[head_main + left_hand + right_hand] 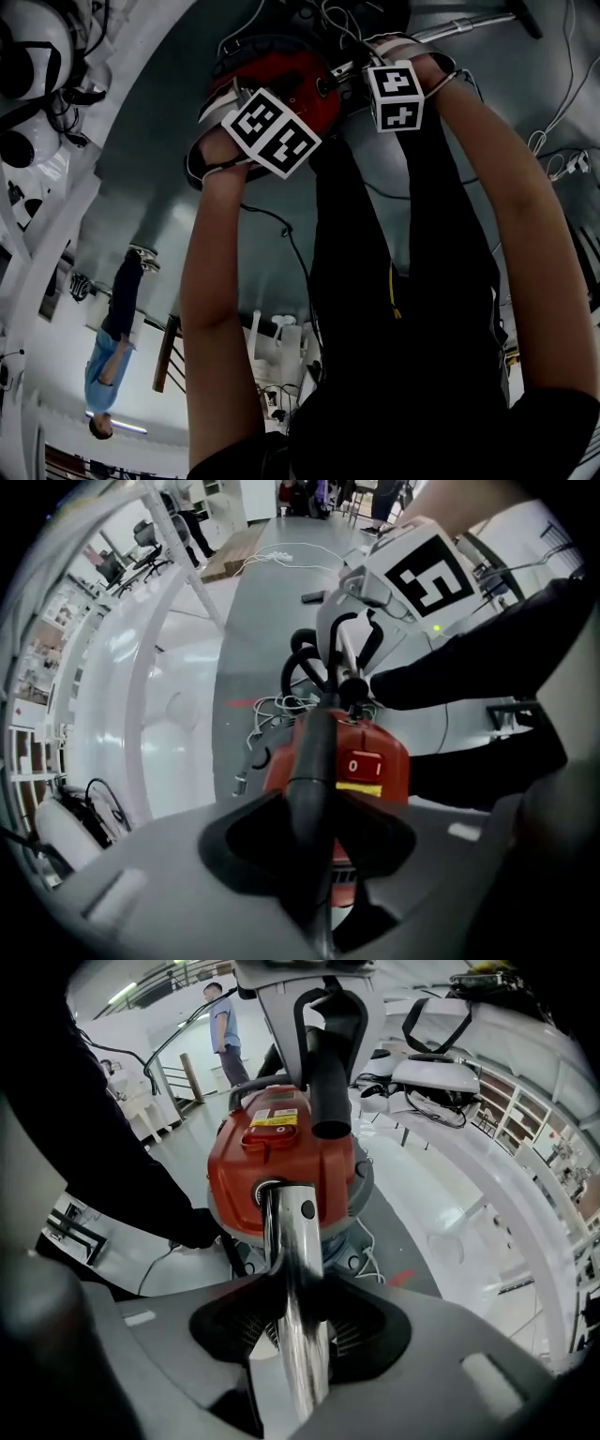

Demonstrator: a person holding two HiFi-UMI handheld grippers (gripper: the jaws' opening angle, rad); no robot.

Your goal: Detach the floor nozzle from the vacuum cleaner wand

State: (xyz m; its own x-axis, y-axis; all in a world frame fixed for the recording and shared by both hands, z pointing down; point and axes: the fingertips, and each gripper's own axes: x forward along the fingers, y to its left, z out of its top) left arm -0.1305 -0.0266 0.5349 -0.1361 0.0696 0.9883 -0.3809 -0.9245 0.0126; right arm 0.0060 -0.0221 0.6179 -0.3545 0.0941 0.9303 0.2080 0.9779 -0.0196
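Grey floor [267, 611]: carries everything. A bystander in a blue shirt [223, 1018] stands well apart, at 11 o'clock in the right gripper view.

Red vacuum cleaner body [281, 1152]: sits on the floor ahead of both grippers, with a yellow label [274, 1117] on top.

Chrome wand [296, 1279]: runs from 6 o'clock toward 12 o'clock in the right gripper view and reaches the face of the red body (a small dark hole shows near that far end).

Dark tube [315, 761]: runs from 6 o'clock toward 12 o'clock in the left gripper view, crossing over the red body toward a looped black hose [305, 667].

Right gripper [298, 1335]: tongs drawn narrow and holding the chrome wand, which fills the gap between them.

Left gripper [312, 841]: tongs likewise narrow and closed on the dark tube.

Rocker switch [364, 764]: on the red body, just beside the dark tube at its 3 o'clock.

White cable [279, 705]: lies tangled on the floor at 10 o'clock from the switch.
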